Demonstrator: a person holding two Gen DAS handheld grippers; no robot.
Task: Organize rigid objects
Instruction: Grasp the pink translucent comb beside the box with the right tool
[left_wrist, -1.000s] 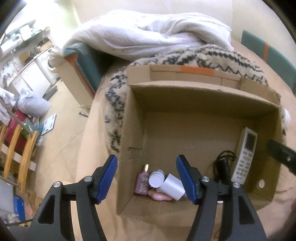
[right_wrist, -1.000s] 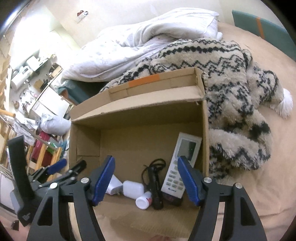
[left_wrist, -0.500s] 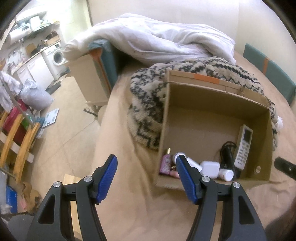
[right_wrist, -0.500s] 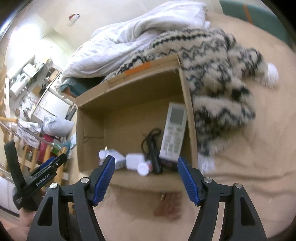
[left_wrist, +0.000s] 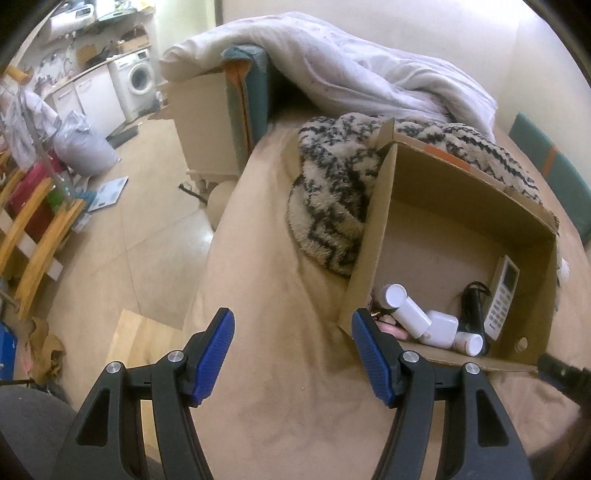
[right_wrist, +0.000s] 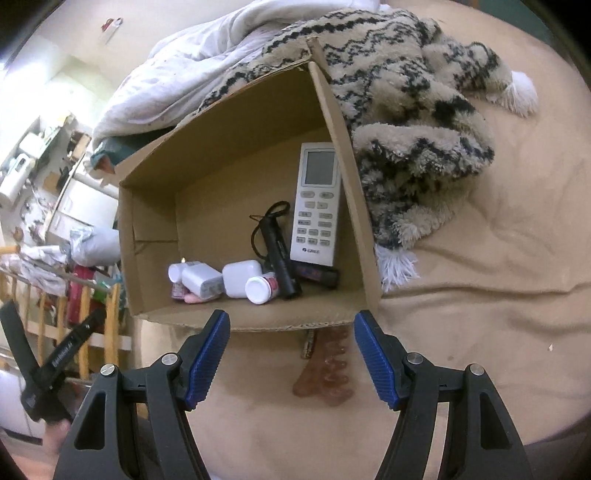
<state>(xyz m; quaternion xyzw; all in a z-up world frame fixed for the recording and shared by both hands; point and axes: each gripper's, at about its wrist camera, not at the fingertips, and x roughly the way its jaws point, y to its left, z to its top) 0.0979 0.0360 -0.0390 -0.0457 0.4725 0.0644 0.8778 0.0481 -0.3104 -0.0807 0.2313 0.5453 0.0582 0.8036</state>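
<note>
The cardboard box (right_wrist: 343, 147) sits mid-frame in the right wrist view on the beige bed (right_wrist: 498, 295), holding a white remote (right_wrist: 317, 203), a black corded device (right_wrist: 277, 251) and white bottles (right_wrist: 258, 290). Below it lies what may be a pink comb (right_wrist: 325, 373). The right claw (right_wrist: 291, 354) and left claw (left_wrist: 291, 354) both gape, gripping nothing. A patterned blanket (right_wrist: 406, 110) lies upper right.

Both grippers held open, nothing gripped.
The left gripper (left_wrist: 291, 354) and right gripper (right_wrist: 291, 356) are each held with jaws spread wide and empty.
</note>
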